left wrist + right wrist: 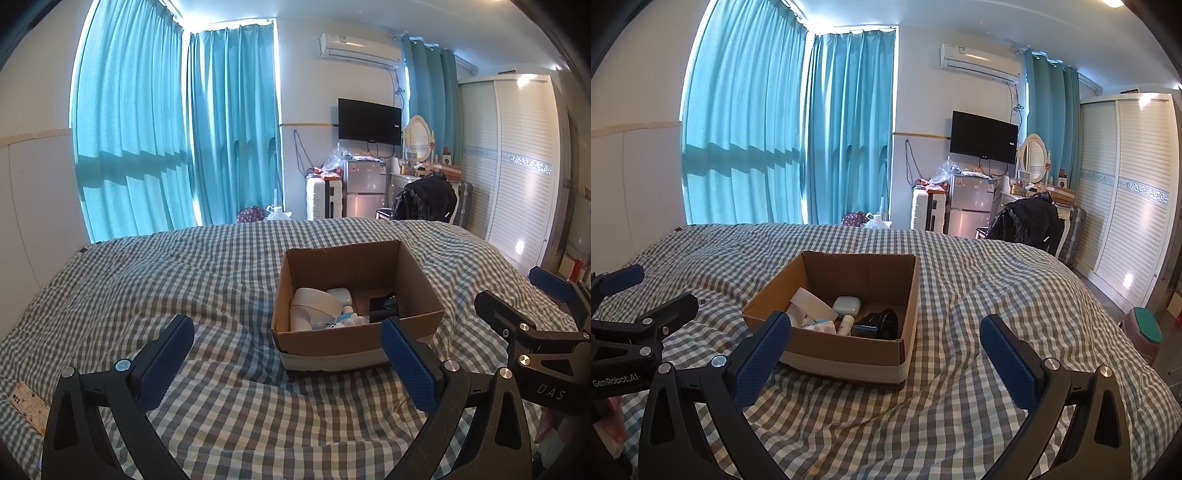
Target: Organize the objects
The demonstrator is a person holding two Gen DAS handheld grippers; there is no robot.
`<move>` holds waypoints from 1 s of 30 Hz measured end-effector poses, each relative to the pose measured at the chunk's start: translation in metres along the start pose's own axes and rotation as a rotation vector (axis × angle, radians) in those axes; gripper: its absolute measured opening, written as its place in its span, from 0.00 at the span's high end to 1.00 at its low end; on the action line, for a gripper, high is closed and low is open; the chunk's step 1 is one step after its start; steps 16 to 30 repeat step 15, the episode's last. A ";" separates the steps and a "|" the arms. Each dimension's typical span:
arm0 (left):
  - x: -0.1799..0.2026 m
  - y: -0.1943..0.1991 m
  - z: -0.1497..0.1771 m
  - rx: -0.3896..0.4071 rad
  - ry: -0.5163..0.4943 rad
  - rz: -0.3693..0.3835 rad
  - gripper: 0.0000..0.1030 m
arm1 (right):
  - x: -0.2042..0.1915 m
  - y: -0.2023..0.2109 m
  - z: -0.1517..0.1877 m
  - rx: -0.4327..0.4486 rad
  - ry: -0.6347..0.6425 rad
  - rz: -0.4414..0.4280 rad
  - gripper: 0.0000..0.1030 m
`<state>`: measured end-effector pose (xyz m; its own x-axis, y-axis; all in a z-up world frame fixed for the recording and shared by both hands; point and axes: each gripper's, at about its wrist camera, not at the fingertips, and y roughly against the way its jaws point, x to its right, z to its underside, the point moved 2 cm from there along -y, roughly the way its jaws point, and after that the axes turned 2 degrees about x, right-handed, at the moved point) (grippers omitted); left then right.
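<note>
- Cardboard box (849, 354) sits open-topped on the checked bed cover (960, 406), mid-bed, just ahead of both grippers; taped band along its near base.
- Box is roughly squarish — long axis hard to call; one corner points toward the right wrist camera, near wall runs slightly diagonal.
- Inside: white earbud case (846, 305) near the middle, black cup-like item (877, 325) lying on its side toward the right wall, small white bottle (846, 325) between them, white paper roll (812, 306) tilted at the left, some crumpled white-blue bits at the near wall.
- Box rear half bare cardboard floor.
- Left gripper (288, 362) empty, blue pads spread wide, right pad overlapping the box's near wall in view — contact unclear.
- Right gripper (886, 354) empty, spread wide, box's near corner between its fingers.
- Patterned phone case (29, 410) on the bed's left edge, well apart from box.
- Open cover all around the box; wardrobe (1126, 203) off the right side.
</note>
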<state>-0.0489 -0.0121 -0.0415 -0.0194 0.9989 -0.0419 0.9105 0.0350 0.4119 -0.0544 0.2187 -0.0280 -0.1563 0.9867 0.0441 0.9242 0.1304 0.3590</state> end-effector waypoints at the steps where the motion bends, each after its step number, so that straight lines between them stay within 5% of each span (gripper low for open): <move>1: 0.000 0.000 0.000 -0.001 0.001 0.001 0.00 | 0.000 0.000 0.000 0.000 0.000 -0.001 0.00; 30: 0.001 0.000 0.004 -0.004 0.018 0.006 0.00 | -0.001 -0.001 0.002 -0.004 0.000 -0.004 0.00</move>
